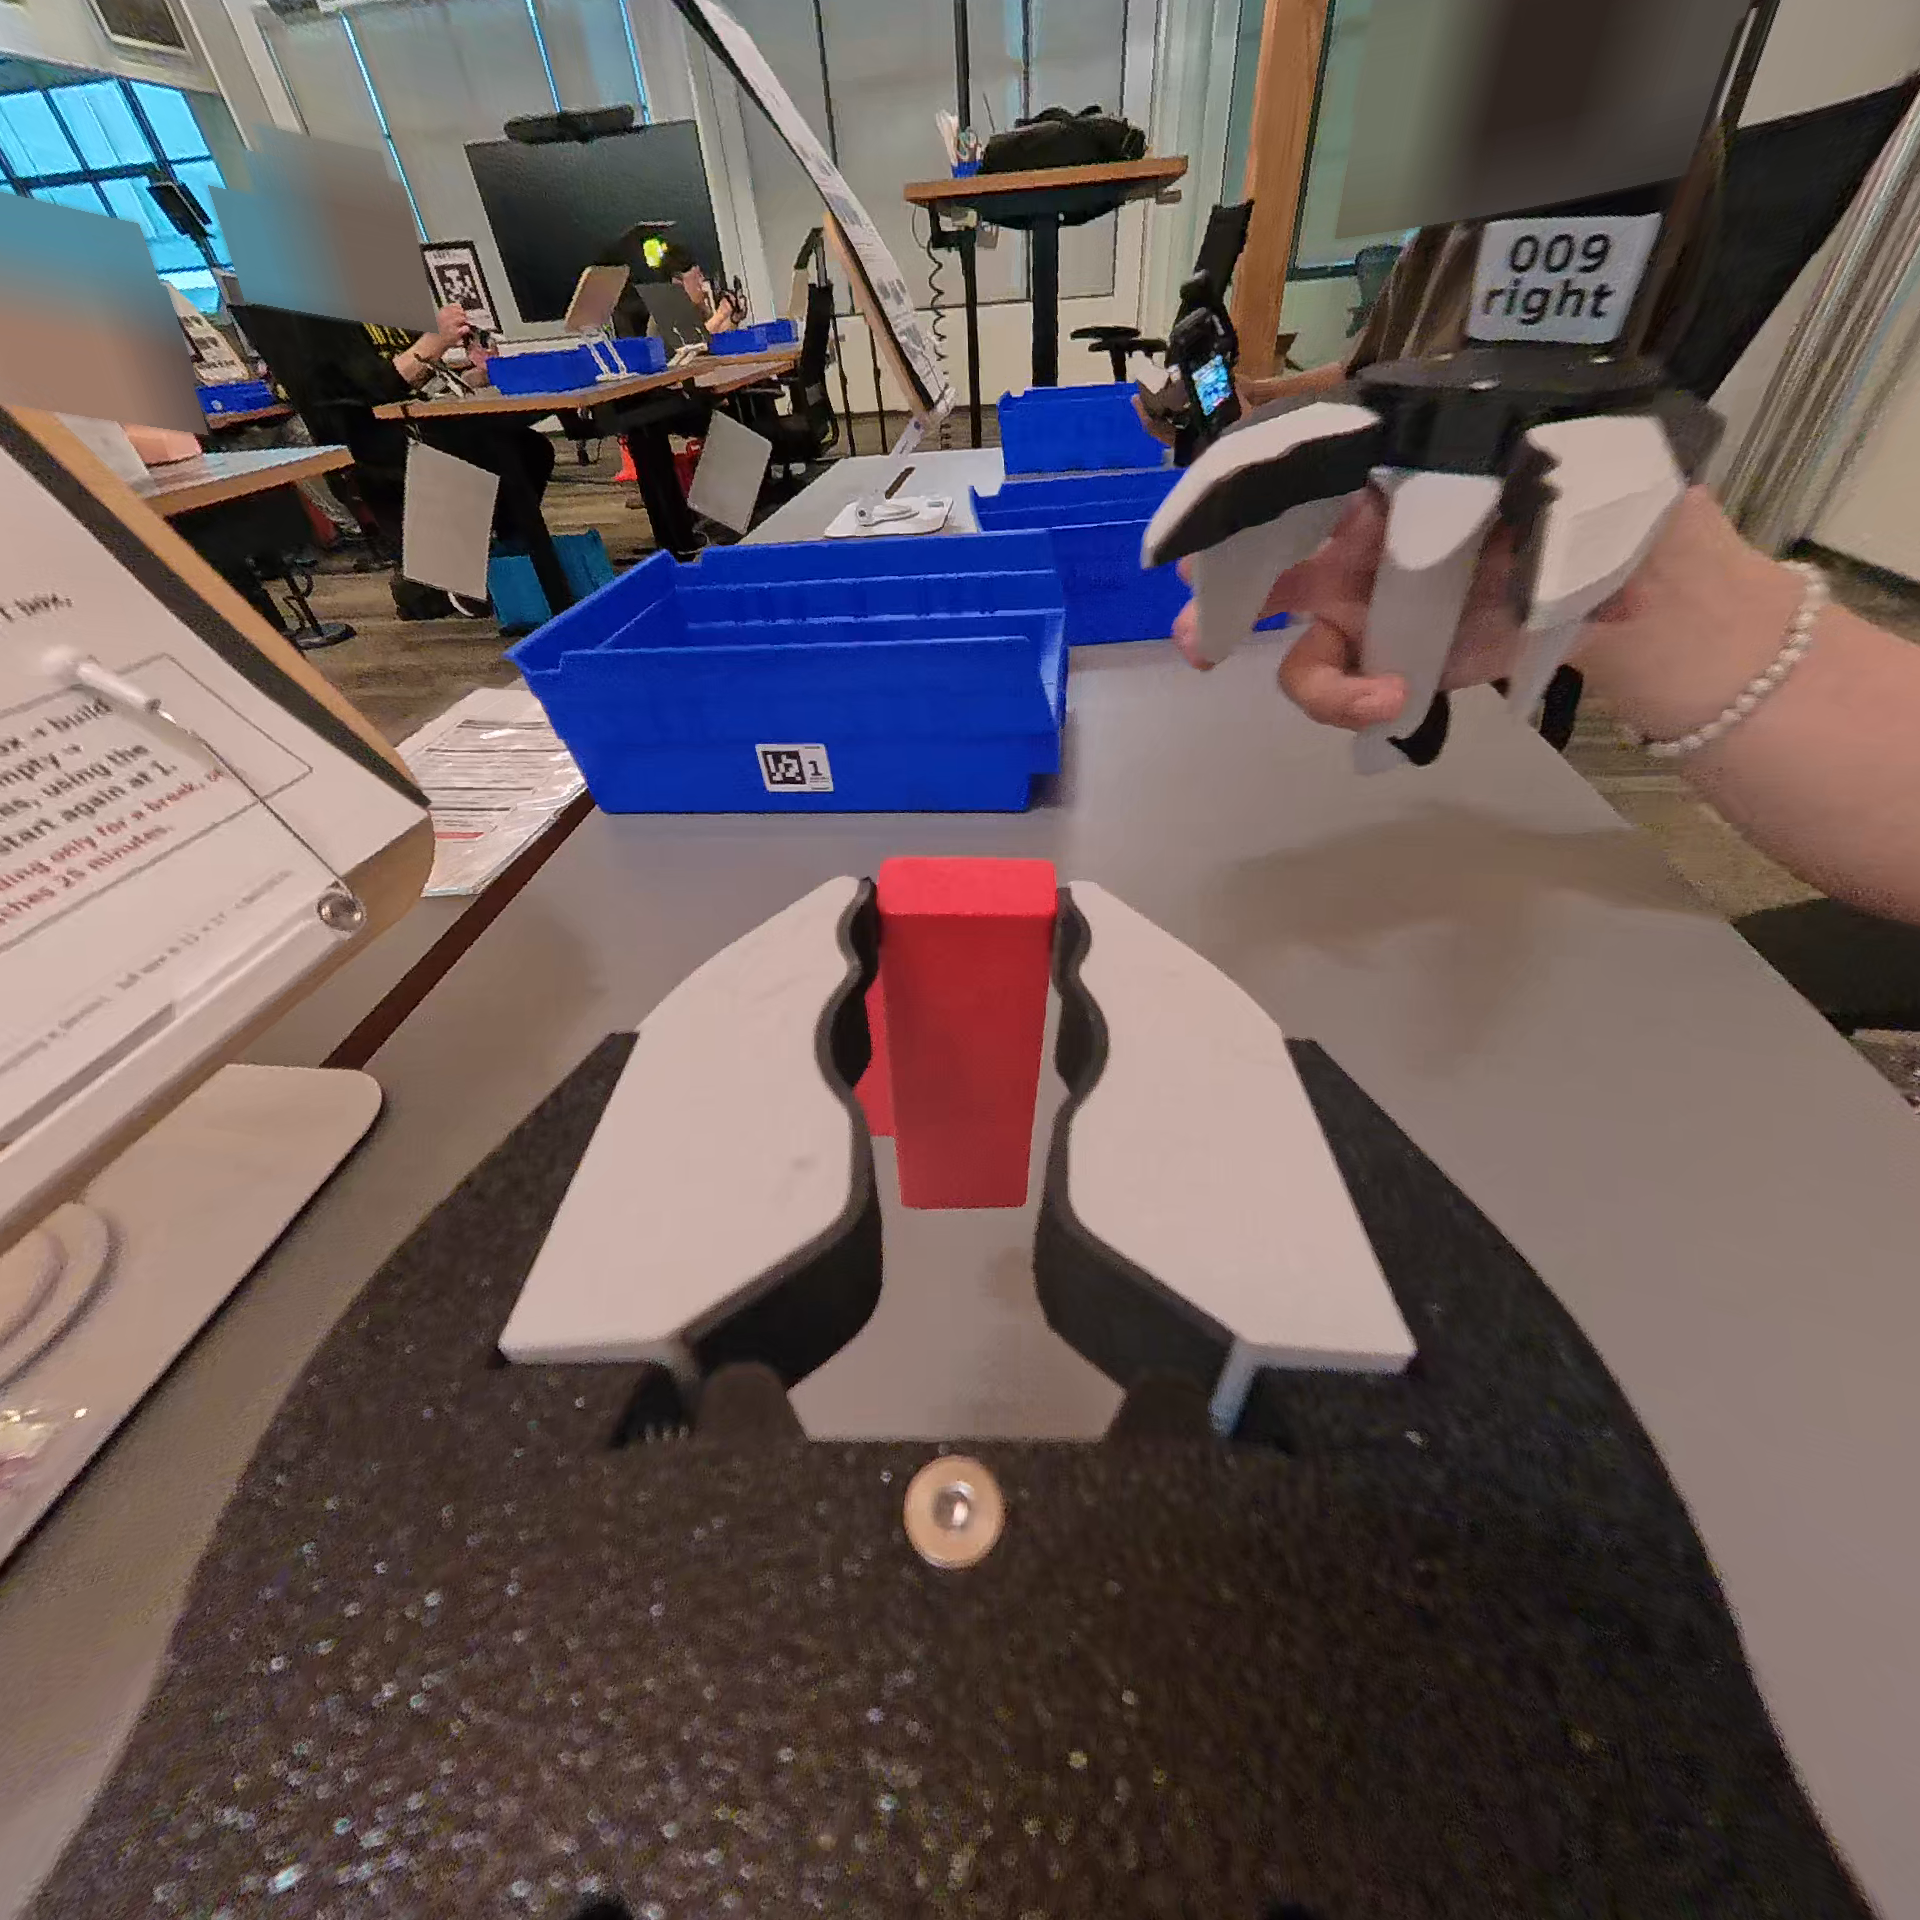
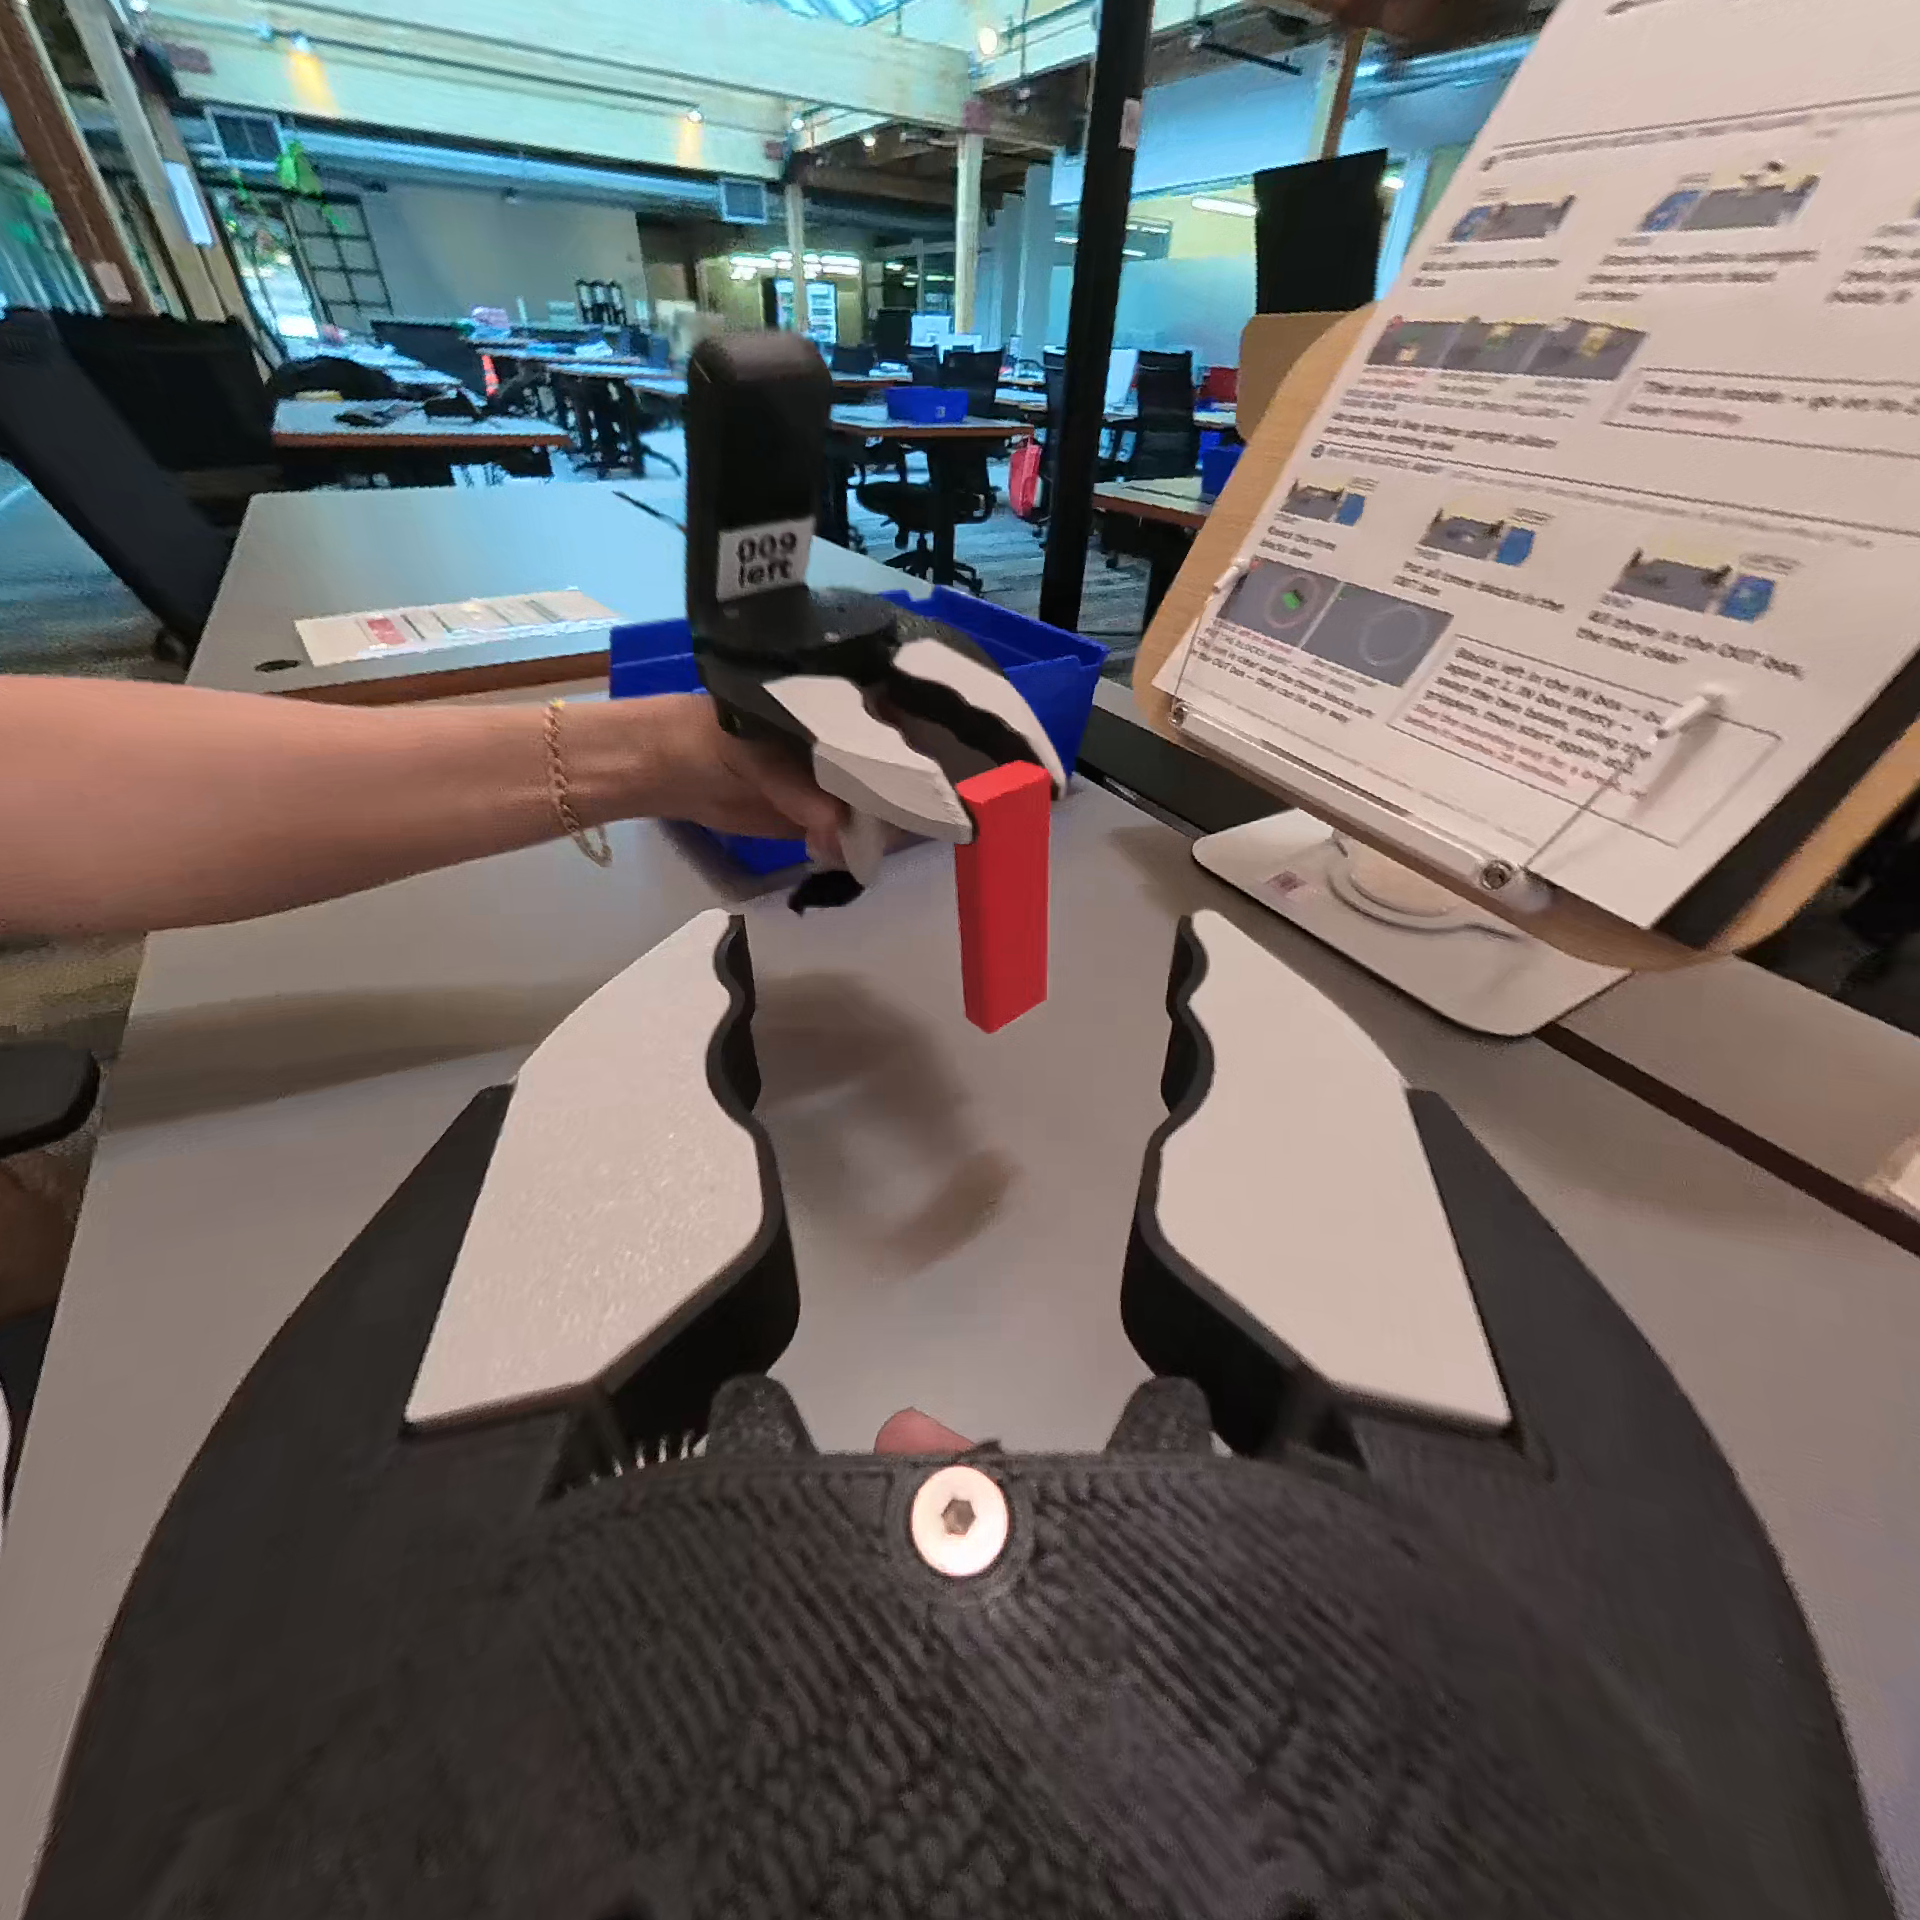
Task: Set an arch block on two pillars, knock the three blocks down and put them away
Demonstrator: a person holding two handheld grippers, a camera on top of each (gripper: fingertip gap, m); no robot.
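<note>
We hold the red block (image 1: 961, 1039) in our left gripper (image 1: 964, 935), fingers closed narrow on its upper end. From our right wrist view the block (image 2: 1003, 899) hangs below those fingertips (image 2: 894, 784), clear of the grey table (image 2: 987, 1299). Our right gripper (image 2: 961, 956) stands wide and holds nothing, with the block just ahead of its fingertips.

The block's lower end is cut off from our left wrist view by its own length. The hand carrying the right gripper (image 1: 1382, 540) partly covers it, so the gap there is hard to read.

Ahead of the left gripper sits a blue bin (image 1: 810, 675), with more blue bins (image 1: 1081, 488) behind it. A tilted instruction board (image 2: 1538, 468) stands beside the block.
</note>
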